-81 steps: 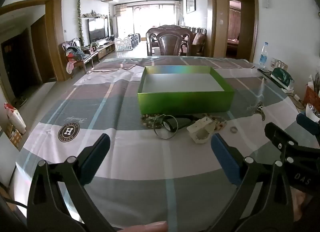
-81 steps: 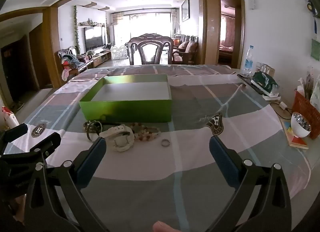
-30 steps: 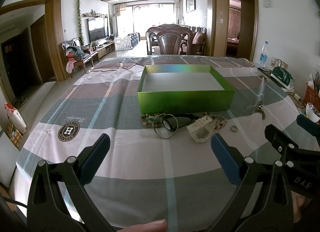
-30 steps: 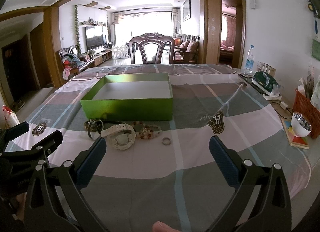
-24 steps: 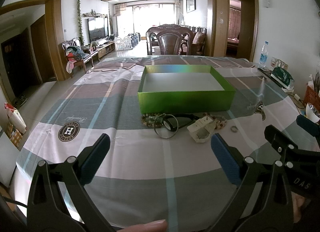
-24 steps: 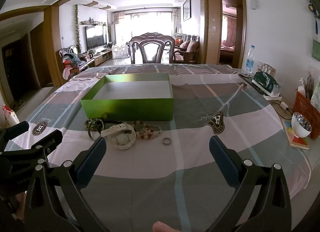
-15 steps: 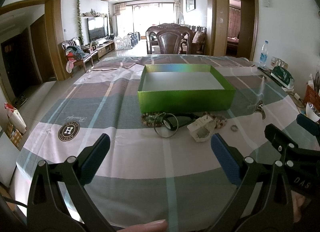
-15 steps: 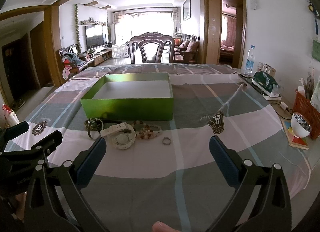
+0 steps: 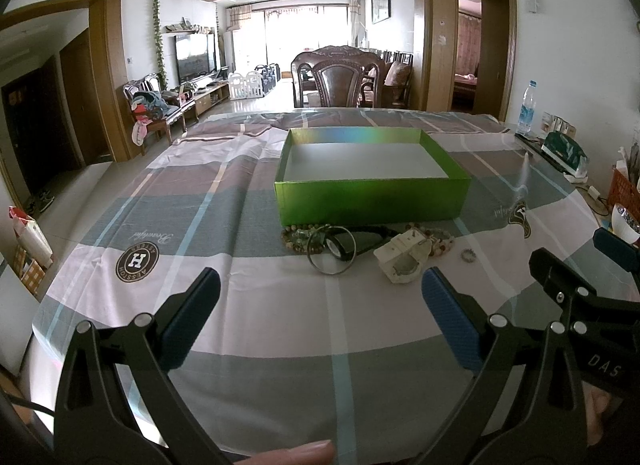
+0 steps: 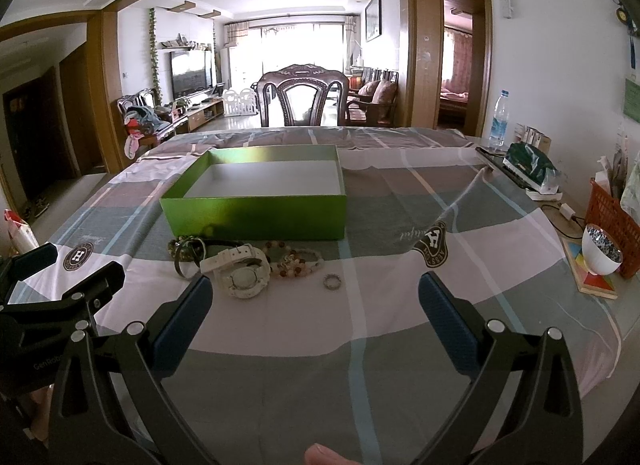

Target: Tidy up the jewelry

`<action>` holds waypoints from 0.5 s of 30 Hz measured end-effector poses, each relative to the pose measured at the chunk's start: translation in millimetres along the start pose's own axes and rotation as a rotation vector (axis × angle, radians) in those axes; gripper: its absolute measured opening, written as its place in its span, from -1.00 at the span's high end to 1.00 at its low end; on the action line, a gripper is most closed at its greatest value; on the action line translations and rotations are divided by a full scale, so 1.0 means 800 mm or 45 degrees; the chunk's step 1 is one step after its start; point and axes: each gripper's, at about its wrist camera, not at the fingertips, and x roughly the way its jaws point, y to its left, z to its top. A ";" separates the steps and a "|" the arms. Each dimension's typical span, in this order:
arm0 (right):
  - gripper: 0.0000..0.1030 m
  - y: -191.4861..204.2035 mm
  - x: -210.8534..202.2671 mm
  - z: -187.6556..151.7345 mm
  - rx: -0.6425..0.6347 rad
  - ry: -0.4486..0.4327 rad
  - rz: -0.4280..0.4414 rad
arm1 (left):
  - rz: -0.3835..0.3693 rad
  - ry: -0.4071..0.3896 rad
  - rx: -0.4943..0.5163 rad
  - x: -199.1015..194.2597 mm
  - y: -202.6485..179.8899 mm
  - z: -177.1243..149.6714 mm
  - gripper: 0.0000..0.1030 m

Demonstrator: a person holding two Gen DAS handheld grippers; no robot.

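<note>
1. The table (image 10: pixel 400 365), under a checked cloth, carries everything; both grippers hover above its near part, well short of the jewelry.
2. The green box (image 10: pixel 256 217) stands open and looks empty, its near wall just behind the jewelry. It is the likely place for each piece.
3. The left gripper (image 9: pixel 320 313) is spread wide and holds nothing. The right gripper (image 10: pixel 316 305) is likewise wide and empty.
4. The jewelry lies in a row before the box: a white watch (image 10: pixel 242 271) in the middle, a dark watch (image 9: pixel 360 241) beside it, a wire bangle (image 9: pixel 331 253) leaning over the dark watch, green beads (image 9: pixel 296 235) at the left end, a pale bead bracelet (image 10: pixel 298 259) to the right, and a small ring (image 10: pixel 332 281) lying apart at the right end.
5. No piece looks moved yet, so the step in hand is likely the first pick.
6. To do it well:
   - Take the nearest bulky piece first; the white watch gives the best bite and untangles the pile.
   - Pinch across its case or strap, not the loose end.
   - Lift straight up, watching that the beads touching it do not trail along.
   - Leave the ring for last; it needs a low, narrow pinch against the cloth, which may wrinkle.
</note>
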 end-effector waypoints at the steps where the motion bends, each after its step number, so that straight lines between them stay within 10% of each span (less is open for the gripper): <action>1: -0.95 0.000 0.000 0.000 0.000 0.000 0.001 | 0.000 -0.001 0.000 0.000 0.000 0.000 -0.93; 15: -0.95 0.000 0.000 0.000 -0.002 0.002 -0.001 | 0.000 0.003 0.000 0.005 0.005 -0.003 -0.93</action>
